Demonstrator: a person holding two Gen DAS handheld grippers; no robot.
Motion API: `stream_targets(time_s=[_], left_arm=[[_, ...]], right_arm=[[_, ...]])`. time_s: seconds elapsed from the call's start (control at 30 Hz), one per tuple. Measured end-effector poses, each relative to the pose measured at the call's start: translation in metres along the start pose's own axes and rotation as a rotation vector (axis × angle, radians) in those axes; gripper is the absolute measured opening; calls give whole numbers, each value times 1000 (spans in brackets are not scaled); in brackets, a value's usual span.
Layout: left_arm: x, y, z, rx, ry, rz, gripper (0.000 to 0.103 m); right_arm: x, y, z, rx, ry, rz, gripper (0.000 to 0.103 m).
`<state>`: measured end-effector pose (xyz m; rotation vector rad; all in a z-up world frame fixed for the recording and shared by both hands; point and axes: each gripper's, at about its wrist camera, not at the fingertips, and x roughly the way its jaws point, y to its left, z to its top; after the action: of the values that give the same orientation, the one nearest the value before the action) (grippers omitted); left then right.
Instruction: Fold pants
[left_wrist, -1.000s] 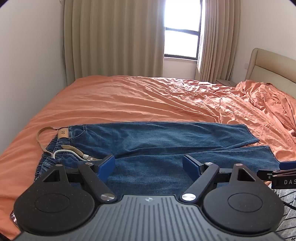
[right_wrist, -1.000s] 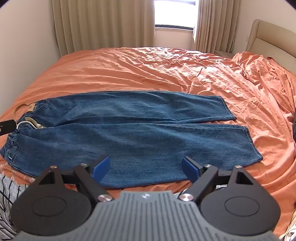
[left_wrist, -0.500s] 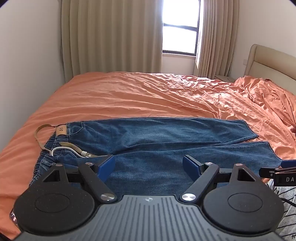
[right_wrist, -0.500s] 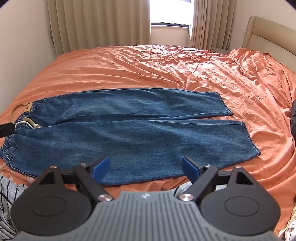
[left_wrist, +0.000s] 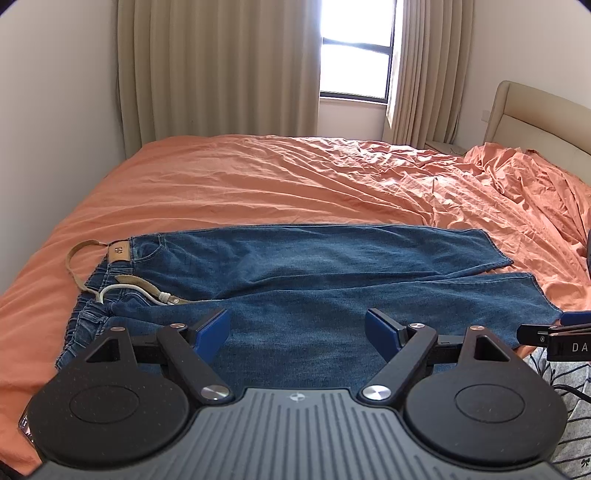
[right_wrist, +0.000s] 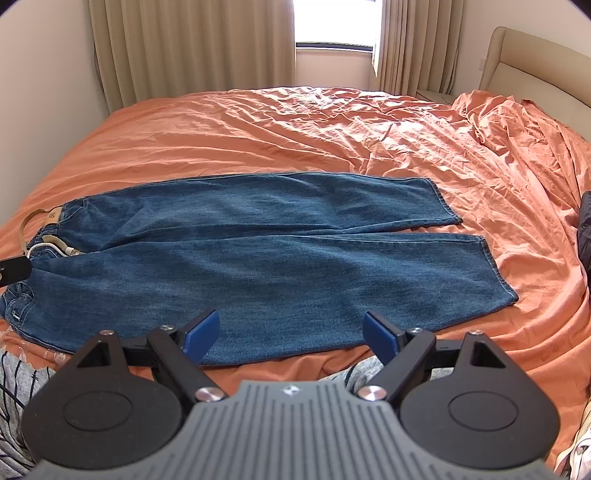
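Blue jeans (left_wrist: 314, 273) lie flat on the orange bed, waistband at the left with a tan belt (left_wrist: 122, 284), both legs running right. They also show in the right wrist view (right_wrist: 258, 258). My left gripper (left_wrist: 297, 328) is open and empty, held above the near leg close to the waist. My right gripper (right_wrist: 290, 332) is open and empty above the near edge of the near leg. The right gripper's tip shows at the right edge of the left wrist view (left_wrist: 554, 334).
The orange sheet (right_wrist: 332, 129) is wrinkled, bunched up at the right by the beige headboard (right_wrist: 532, 59). Curtains (left_wrist: 221, 74) and a window stand behind the bed. Striped fabric (right_wrist: 18, 380) lies at the near edge. A dark item (right_wrist: 583, 229) sits at far right.
Both grippers have drawn back and risen slightly from the jeans, so more of the bed shows. The jeans have not moved. Both grippers stay open.
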<state>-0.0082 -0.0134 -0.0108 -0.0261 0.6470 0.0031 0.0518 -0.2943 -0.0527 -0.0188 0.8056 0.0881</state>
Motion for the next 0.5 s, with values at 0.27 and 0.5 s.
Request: stream_targets(time_s=[0.27,0.5], left_arm=[[-1,2,-2,-6,22,10,97],[-3,3,-2,-3,27,15,97]], right_arm=[[-4,-4,0,-2,-4,18,81],[-7,-2,-1,-10,-9,45,81]])
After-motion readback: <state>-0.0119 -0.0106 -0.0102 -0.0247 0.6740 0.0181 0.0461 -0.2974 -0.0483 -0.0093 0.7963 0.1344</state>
